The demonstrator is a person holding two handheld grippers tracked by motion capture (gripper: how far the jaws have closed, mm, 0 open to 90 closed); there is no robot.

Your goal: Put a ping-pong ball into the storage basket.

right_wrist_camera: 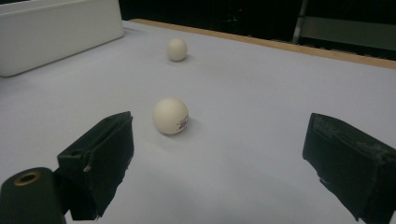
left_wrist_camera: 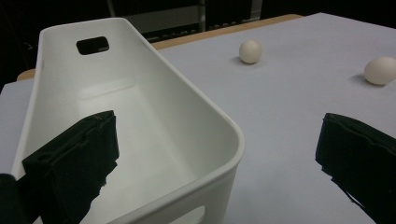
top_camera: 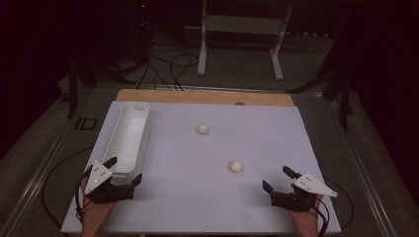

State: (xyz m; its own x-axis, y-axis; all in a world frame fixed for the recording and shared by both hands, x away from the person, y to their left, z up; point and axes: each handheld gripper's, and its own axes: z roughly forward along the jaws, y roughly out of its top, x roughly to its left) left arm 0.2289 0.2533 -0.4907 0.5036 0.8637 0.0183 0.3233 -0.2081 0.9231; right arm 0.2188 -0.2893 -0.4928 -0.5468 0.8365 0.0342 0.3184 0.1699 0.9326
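Both grippers sit at the table's (top_camera: 276,133) near edge, jaws apart and empty: left gripper (top_camera: 123,170) straddling the white bin's (top_camera: 129,129) near wall, right gripper (top_camera: 277,178) with the nearer ball (top_camera: 236,166) at eleven o'clock (farther ball (top_camera: 202,128) beyond).

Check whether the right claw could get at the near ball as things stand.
Probably yes. The right claw stands open, facing the near ball, with bare table between them. The far ball and the bin lie off that line.
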